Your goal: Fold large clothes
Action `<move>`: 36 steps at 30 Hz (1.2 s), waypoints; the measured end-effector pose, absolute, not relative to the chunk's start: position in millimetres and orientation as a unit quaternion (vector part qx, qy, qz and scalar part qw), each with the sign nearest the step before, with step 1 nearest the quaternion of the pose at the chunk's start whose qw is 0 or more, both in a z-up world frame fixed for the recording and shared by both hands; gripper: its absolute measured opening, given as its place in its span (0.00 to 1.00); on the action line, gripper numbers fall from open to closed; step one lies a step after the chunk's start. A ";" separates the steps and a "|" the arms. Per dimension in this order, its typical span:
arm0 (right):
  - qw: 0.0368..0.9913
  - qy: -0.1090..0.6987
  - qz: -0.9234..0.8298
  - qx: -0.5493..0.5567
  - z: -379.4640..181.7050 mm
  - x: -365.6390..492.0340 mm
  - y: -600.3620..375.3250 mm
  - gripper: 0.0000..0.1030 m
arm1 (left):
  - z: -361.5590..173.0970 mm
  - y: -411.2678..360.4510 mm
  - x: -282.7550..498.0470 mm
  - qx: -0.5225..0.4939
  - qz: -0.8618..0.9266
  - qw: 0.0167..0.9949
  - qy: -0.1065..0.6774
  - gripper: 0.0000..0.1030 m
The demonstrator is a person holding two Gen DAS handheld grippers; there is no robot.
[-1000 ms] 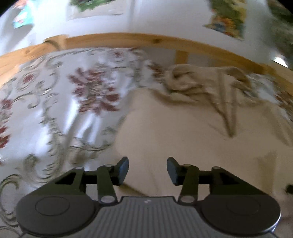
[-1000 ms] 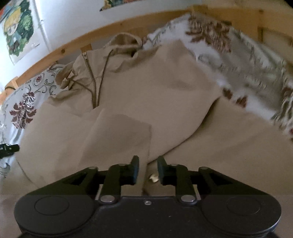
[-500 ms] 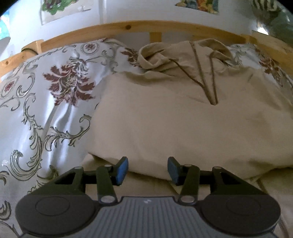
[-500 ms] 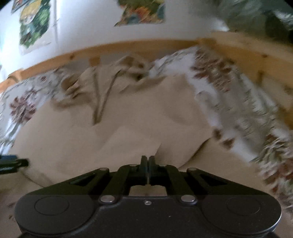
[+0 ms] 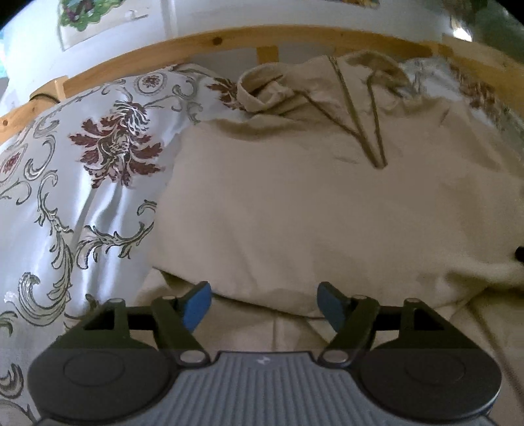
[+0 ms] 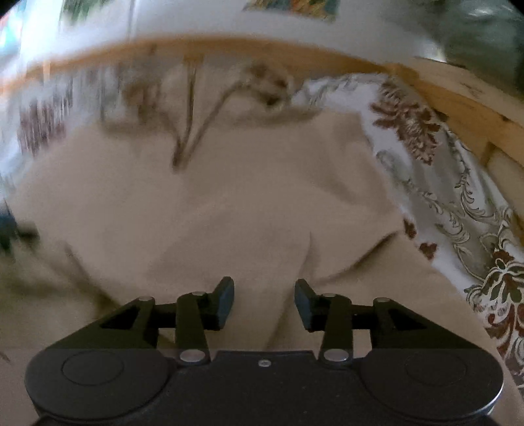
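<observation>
While the big beige hoodie lies spread on the bed, both claws hang just above its near edge. The hoodie's hood is at the far end, close to the wooden bed rail, and two thin cords run down from it to a point on the chest. One layer of the cloth is folded over another, so a soft folded edge runs across just in front of the left claw.

The left claw has just been opening, and its jaws now stand wide apart. Its blue pads press on nothing (only the beige cloth shows below the gap).

The right claw has just been opening too, and its jaws stand part of the way apart. Nothing is pinched between them. A fold of the hoodie sticks up just past that claw. This view is blurry, most of all on its left side.

Under the hoodie is a shiny white bedspread with dark red flowers and grey swirls. It shows to the left of the hoodie in the left view and to the right of it in the right view. Past the rail is a white wall with bright pictures on it.
</observation>
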State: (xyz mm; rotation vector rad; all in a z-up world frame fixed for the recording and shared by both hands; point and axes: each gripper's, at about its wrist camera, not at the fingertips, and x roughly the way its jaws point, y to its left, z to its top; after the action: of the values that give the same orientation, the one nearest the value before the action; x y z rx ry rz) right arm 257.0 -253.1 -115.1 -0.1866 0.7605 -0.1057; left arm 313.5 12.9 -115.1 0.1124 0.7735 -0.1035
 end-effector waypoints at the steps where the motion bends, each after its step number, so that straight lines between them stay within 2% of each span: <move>1: 0.925 0.366 -0.053 -0.087 -114.4 255.9 -254.4 0.42 | -111.6 13.1 311.2 0.047 -0.056 0.926 0.371 0.77; 4: 0.939 0.334 -0.053 -0.062 -99.5 248.1 -257.6 0.42 | -101.8 9.2 302.0 0.034 -0.082 0.933 0.349 0.84; 5: 0.947 0.315 -0.042 -0.054 -94.3 244.8 -256.3 0.47 | -101.6 5.7 300.6 0.040 -0.090 0.932 0.348 0.85; 6: 0.952 0.301 -0.030 -0.047 -90.7 242.9 -253.7 0.56 | -103.0 1.8 300.3 0.050 -0.096 0.930 0.352 0.85; 8: 0.951 0.306 -0.002 -0.045 -92.1 243.5 -245.9 0.65 | -113.2 -6.3 302.1 0.081 -0.096 0.922 0.366 0.85; 10: 0.938 0.340 0.014 -0.064 -102.3 249.4 -236.6 0.65 | -128.2 -11.0 306.7 0.114 -0.087 0.912 0.385 0.88; 14: 0.922 0.373 0.016 -0.105 -120.7 250.7 -228.5 0.67 | -129.7 -4.0 305.2 0.095 -0.081 0.916 0.382 0.91; 18: 0.930 0.348 0.018 -0.117 -106.3 242.5 -230.7 0.70 | -105.3 -2.8 287.9 0.112 -0.082 0.922 0.362 0.91; 22: 0.933 0.319 0.019 -0.165 -87.7 218.5 -223.0 0.79 | -70.7 -8.9 247.1 0.171 -0.112 0.932 0.299 0.94; 27: 0.941 0.252 0.037 -0.223 -46.2 172.4 -207.6 0.99 | -36.5 -18.8 188.3 0.203 -0.152 0.931 0.262 0.99; 31: 0.958 0.199 0.036 -0.204 -11.3 134.8 -210.4 0.99 | -24.7 -20.8 156.6 0.195 -0.170 0.930 0.263 0.99; 36: 0.971 0.170 0.006 -0.169 1.7 114.9 -219.7 0.99 | -13.2 -13.6 168.1 0.161 -0.109 0.938 0.288 0.99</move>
State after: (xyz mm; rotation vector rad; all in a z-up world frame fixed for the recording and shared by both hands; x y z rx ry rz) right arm 114.9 -219.7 1.7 -0.3413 0.3423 0.0128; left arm 168.1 -13.6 -13.2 0.3291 0.5883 -0.2217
